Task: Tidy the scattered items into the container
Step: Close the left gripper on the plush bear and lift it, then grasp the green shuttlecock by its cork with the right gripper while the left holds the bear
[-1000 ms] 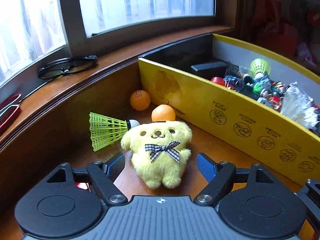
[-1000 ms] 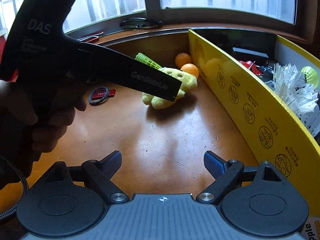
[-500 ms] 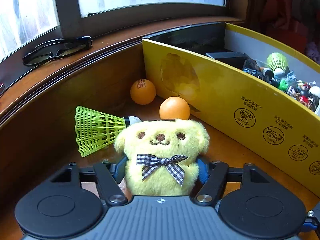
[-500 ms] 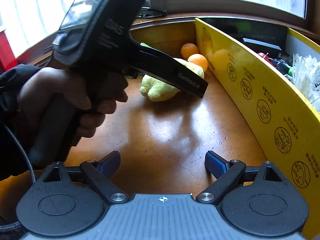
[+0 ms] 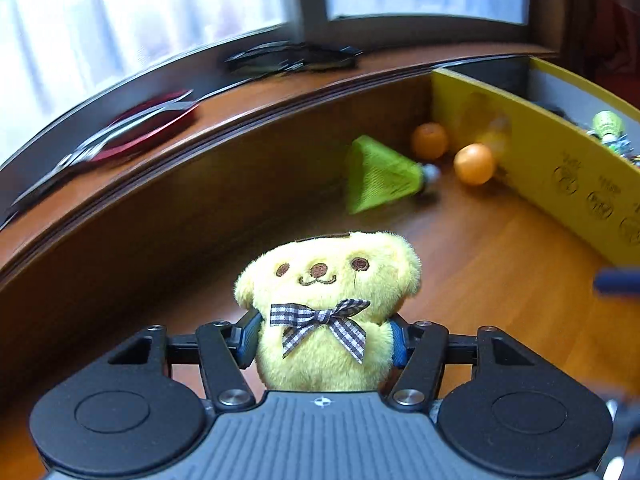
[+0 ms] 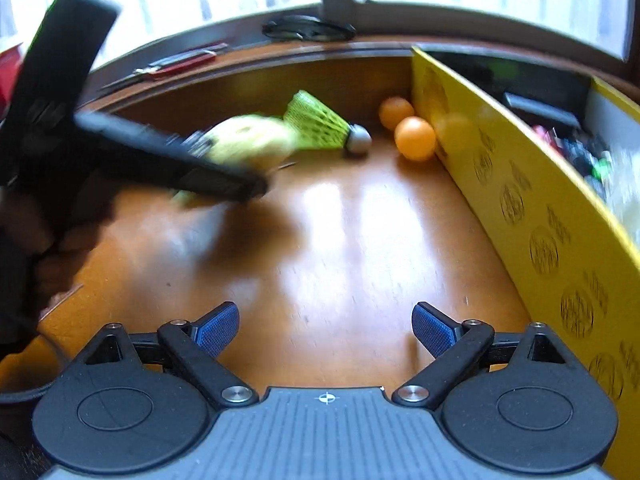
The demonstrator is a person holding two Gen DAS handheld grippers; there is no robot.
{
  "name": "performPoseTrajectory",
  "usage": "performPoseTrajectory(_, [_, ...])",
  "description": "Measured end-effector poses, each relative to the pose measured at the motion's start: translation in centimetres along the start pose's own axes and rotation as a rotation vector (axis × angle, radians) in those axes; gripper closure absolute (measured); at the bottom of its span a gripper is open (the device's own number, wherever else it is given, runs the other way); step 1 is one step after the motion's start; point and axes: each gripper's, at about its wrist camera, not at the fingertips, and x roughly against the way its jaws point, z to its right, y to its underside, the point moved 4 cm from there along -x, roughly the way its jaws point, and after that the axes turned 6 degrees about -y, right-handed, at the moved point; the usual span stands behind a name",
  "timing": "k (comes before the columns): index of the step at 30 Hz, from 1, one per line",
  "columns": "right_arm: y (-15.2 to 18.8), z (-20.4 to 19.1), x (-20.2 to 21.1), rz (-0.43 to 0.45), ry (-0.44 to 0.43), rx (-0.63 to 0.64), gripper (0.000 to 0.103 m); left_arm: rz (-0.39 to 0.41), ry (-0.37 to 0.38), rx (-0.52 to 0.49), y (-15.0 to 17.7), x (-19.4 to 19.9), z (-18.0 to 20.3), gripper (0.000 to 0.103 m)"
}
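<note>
My left gripper (image 5: 324, 342) is shut on a yellow plush dog (image 5: 326, 300) with a checked bow and holds it above the wooden table; the plush shows blurred in the right wrist view (image 6: 248, 142). A green shuttlecock (image 5: 380, 178) and two orange balls (image 5: 474, 164) lie near the yellow box (image 5: 560, 176). They also show in the right wrist view: shuttlecock (image 6: 320, 122), balls (image 6: 414, 138), box (image 6: 532, 216). My right gripper (image 6: 325, 330) is open and empty over the table.
Sunglasses (image 5: 296, 58) and red scissors (image 5: 140, 132) lie on the window ledge. The box holds several small items, among them a green shuttlecock (image 5: 608, 124). The left gripper's body (image 6: 120, 144) and the hand holding it fill the left of the right wrist view.
My left gripper closed on the plush dog and lifted it back and to the left, away from the shuttlecock and balls. The right gripper stayed open, shifting slightly.
</note>
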Motion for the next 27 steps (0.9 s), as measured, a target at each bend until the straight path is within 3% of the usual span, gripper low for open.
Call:
performPoseTrajectory(4, [-3.3,0.1,-1.5,0.072,-0.024,0.091,0.011,-0.04,-0.045,0.083,2.4,0.9,-3.4,0.041])
performPoseTrajectory(8, [-6.6,0.1,-4.1,0.104,-0.056,0.143,0.011,-0.032,-0.079,0.141,3.4,2.0,-5.2,0.041])
performPoseTrajectory(16, [-10.9,-1.3,-12.2,0.099,0.059,0.399,0.013,0.001,-0.1,0.203,4.5,5.4,-6.4,0.041])
performPoseTrajectory(21, [-12.4,-0.3,-14.9,0.047,0.067,0.357,0.013,0.007,-0.108,0.21,5.1,6.5,-6.4,0.041])
performPoseTrajectory(27, [-12.6,0.9,-15.2,0.008,0.017,0.16,0.014,0.004,-0.101,0.239,5.3,6.7,-6.8,0.041])
